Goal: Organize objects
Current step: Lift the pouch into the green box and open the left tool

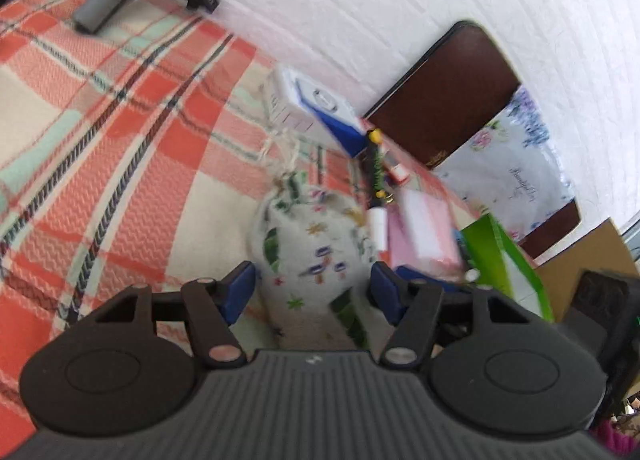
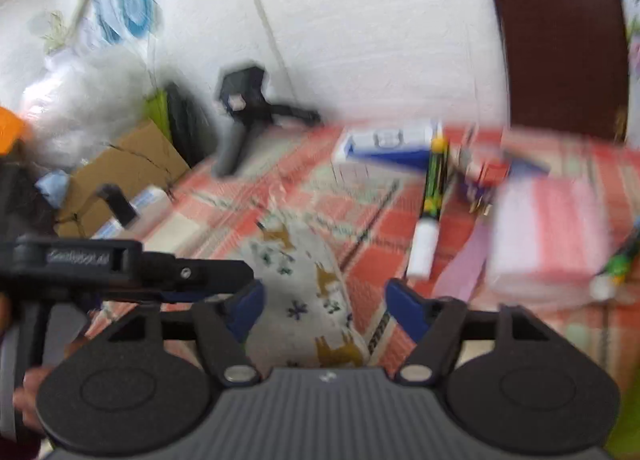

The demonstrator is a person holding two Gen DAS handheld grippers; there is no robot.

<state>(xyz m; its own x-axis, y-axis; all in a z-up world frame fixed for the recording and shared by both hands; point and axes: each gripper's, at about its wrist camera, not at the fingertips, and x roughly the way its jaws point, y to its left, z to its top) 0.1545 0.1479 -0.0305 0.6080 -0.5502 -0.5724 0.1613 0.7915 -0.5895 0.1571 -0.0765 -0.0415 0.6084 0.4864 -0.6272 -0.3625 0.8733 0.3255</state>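
pouch (image 1: 316,256) 1 | marker (image 1: 376,176) 1 | box (image 1: 316,112) 1 | notepad (image 1: 424,232) 1

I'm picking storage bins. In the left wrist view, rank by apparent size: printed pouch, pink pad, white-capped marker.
1. printed pouch, though nearest the camera
2. pink pad
3. white-capped marker, slimmest

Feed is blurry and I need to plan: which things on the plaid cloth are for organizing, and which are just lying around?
For the job:
- printed drawstring pouch, between the left hand-held gripper fingers
- marker pen
- pink paper stack
- blue-and-white box

Just lying about:
- cardboard box
- plastic bags
- brown chair back
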